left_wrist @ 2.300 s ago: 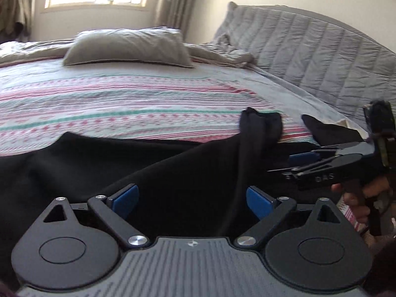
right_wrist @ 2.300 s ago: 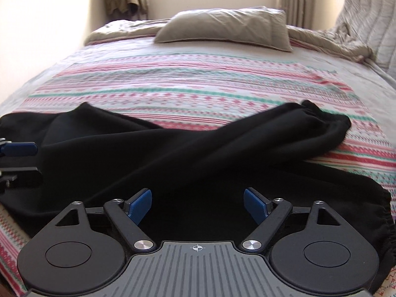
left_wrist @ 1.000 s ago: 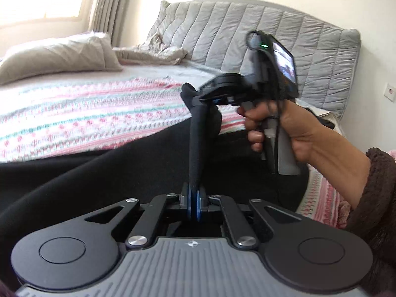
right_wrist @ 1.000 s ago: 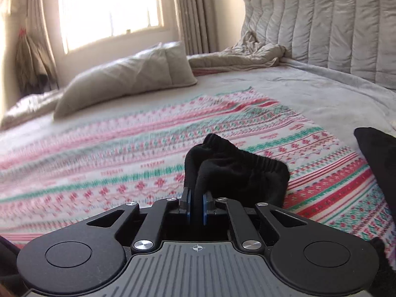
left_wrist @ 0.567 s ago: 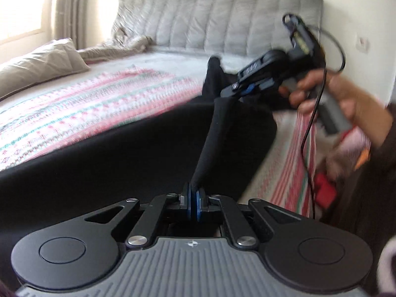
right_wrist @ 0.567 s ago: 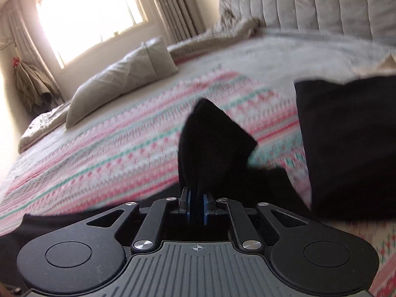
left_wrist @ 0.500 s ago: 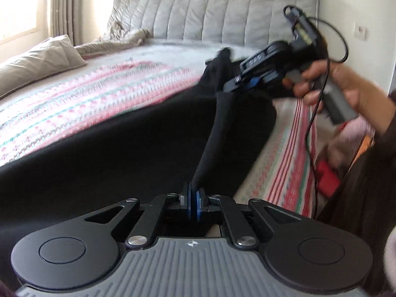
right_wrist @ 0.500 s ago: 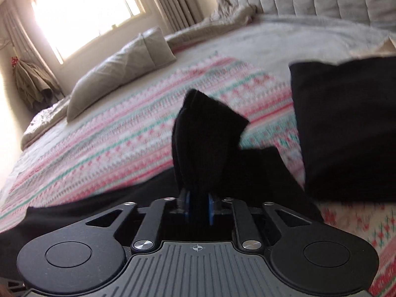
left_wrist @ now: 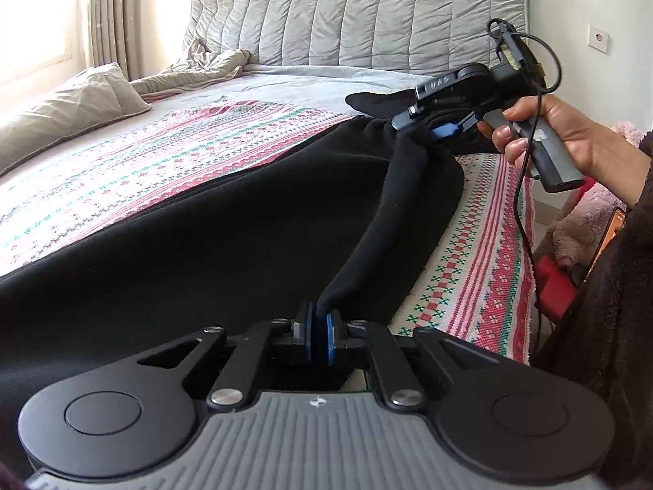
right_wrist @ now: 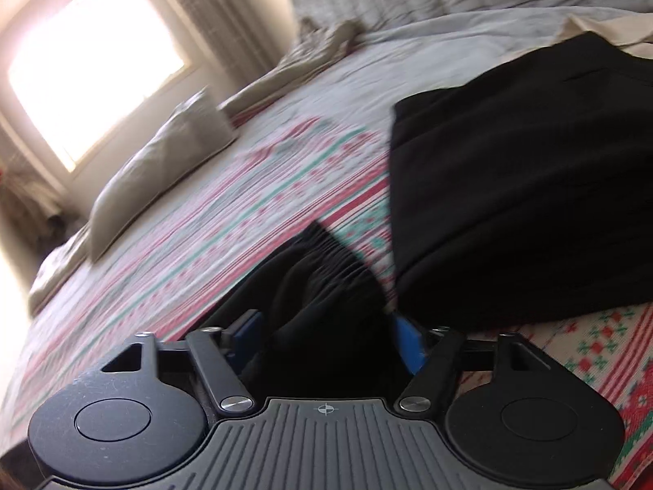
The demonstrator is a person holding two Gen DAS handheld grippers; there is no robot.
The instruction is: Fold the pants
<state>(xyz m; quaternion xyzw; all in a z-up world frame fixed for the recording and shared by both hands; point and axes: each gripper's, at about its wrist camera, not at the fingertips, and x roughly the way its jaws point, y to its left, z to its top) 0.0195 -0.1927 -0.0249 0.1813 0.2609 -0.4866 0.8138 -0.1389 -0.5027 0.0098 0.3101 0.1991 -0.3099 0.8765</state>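
Black pants (left_wrist: 228,245) lay along the bed's near edge, hem pinched tight in left gripper (left_wrist: 319,337); right gripper (right_wrist: 326,337) sat spread w/ the gathered cuff (right_wrist: 326,277) loose between its fingers. Risk: cuff could slump off-line or slide off the edge, b/c only one end was held. Striped bedspread (left_wrist: 171,155), grey pillow (left_wrist: 69,110), quilted headboard (left_wrist: 367,12), curtained window (right_wrist: 89,57).

Daylight is pouring through a window (right_wrist: 94,61) with beige curtains (left_wrist: 107,20) hanging beside it. A wide bed is wearing a striped patterned cover (left_wrist: 183,151), a grey pillow (left_wrist: 69,106) is lying on it, and a quilted grey headboard (left_wrist: 367,12) is standing against a pale wall (left_wrist: 579,0) carrying a socket (left_wrist: 598,37).
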